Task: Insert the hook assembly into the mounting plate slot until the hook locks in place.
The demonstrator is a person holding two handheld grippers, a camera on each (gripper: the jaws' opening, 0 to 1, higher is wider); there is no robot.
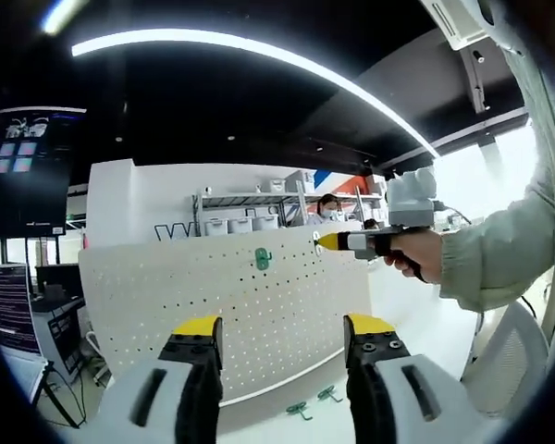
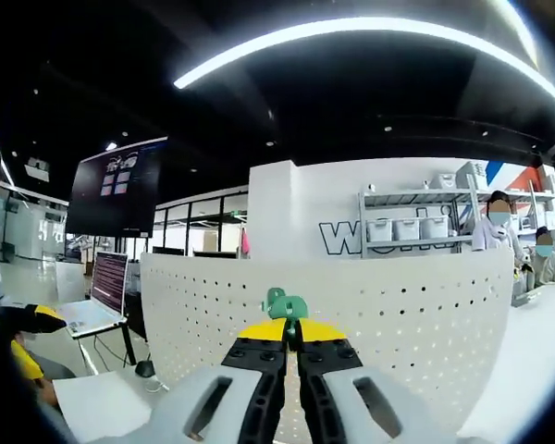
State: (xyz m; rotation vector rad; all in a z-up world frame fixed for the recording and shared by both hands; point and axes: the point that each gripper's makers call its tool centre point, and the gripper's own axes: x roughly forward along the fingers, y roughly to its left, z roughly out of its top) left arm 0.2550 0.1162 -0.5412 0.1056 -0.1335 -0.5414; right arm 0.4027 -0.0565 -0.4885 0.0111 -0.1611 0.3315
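A white pegboard stands upright on the table. One green hook hangs on its upper part. My left gripper is open in front of the board with nothing between its jaws. My right gripper, held by a hand, points at the board's top edge, a short gap to the right of the hook. In the right gripper view the green hook sits on the pegboard just past the tips of my right gripper, whose jaws are shut.
Two loose green hooks lie on the white table at the board's foot. A laptop stands to the left. Shelves with white bins and seated people are behind the board. A sleeve fills the right side.
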